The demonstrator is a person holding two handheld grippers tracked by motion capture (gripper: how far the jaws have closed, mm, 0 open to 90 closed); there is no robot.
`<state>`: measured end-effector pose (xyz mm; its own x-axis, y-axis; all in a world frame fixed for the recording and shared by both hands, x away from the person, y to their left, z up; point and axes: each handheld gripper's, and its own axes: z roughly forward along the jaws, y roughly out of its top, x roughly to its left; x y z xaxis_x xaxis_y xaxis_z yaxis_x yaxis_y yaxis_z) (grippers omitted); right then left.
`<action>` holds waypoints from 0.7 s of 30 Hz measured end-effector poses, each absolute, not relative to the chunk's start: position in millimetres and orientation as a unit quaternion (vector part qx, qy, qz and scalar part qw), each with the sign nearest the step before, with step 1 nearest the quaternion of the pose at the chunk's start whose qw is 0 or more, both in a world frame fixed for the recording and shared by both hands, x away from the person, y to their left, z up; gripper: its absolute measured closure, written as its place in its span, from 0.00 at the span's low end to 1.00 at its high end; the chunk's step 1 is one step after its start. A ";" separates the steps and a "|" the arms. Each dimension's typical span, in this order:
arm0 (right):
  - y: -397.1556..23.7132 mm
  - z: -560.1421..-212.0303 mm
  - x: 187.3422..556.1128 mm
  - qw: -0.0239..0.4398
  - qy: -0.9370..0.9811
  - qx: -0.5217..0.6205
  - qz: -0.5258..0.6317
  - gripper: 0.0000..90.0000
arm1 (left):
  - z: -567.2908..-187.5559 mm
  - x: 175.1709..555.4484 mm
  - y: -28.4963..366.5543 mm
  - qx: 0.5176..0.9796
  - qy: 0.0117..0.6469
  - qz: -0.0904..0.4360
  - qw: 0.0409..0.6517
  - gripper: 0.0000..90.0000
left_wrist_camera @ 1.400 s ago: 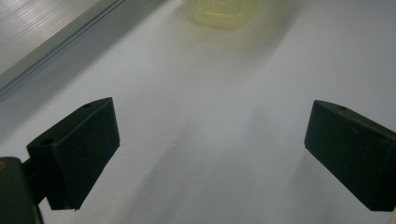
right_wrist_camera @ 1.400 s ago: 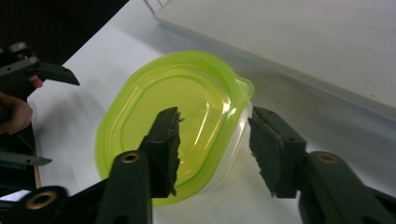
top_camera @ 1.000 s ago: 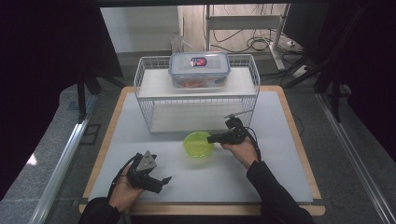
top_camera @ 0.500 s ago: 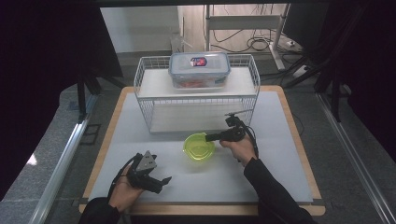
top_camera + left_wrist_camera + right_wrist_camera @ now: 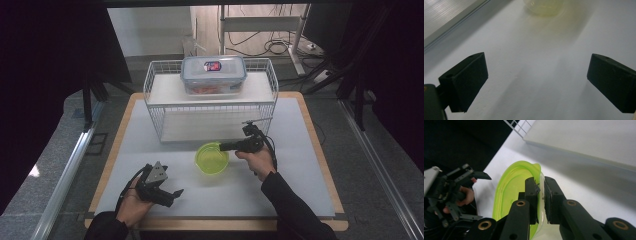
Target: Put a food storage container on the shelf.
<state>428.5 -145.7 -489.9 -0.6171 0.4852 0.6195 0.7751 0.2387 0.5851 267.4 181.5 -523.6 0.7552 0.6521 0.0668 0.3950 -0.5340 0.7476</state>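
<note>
Green translucent plastic, a small bowl (image 5: pixel 212 158), is sitting at the centre of the high view on the white table mat (image 5: pixel 300 190), just in front of a white wire rack (image 5: pixel 155 107). The right gripper (image 5: pixel 223 146) is pinching the bowl's right-hand rim, jaws nearly closed with one inside and one outside the wall. The work appears to be at the grasp-and-carry step; next likely calls for a steady lift without tilting. The left gripper (image 5: pixel 174 193) is resting at lower left, jaws wide apart and holding nothing. A lidded clear container (image 5: pixel 213 74) is occupying the rack's top shelf, so only the lower shelf, right behind the bowl, looks free.
</note>
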 end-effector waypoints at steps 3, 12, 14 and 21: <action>-149.4 -483.2 426.0 0.157 -0.767 -0.407 -0.470 0.91 | -523.5 267.4 181.6 0.858 0.305 0.172 0.375 0.04; -158.5 -454.2 416.6 0.152 -0.752 -0.400 -0.502 0.91 | -522.9 267.2 181.6 0.857 0.306 0.175 0.376 0.04; -160.3 -446.9 415.2 0.153 -0.749 -0.395 -0.510 0.91 | -522.5 267.1 181.8 0.856 0.306 0.176 0.378 0.04; -164.9 -418.1 412.4 0.146 -0.740 -0.385 -0.532 0.91 | -520.2 266.7 183.9 0.849 0.307 0.174 0.393 0.03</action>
